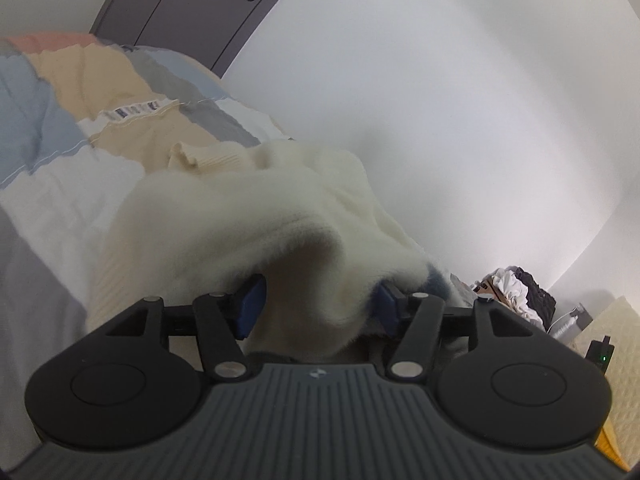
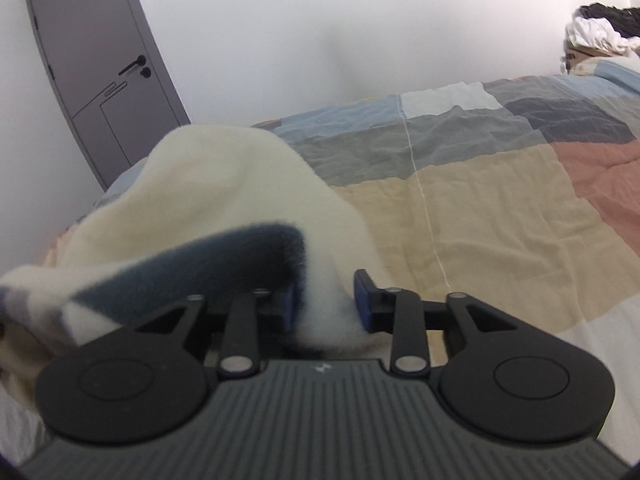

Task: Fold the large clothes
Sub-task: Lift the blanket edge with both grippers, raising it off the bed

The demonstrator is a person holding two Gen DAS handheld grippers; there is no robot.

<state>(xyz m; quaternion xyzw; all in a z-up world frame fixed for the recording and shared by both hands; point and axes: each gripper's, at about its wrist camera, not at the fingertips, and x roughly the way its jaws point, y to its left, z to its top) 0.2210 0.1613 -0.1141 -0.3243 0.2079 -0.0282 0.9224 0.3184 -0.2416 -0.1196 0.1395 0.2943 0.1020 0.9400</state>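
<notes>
A fuzzy cream sweater [image 1: 248,216] with a dark blue-grey band [image 2: 192,264] lies bunched on a patchwork quilt [image 2: 500,184]. In the left wrist view a fold of the sweater sags loosely between the wide-apart blue pads of my left gripper [image 1: 320,306], which is open. In the right wrist view a tuft of the cream sweater [image 2: 224,184] sits between the pads of my right gripper [image 2: 326,304]. Its jaws stand partly apart and open, with a small gap at the right pad. The cloth hides the fingertips of both grippers.
The quilt [image 1: 60,120] covers a bed that stretches away to the right in the right wrist view. A grey door [image 2: 92,64] and a white wall stand behind it. A pile of dark and white clothes [image 2: 600,28] sits on a box at the far end.
</notes>
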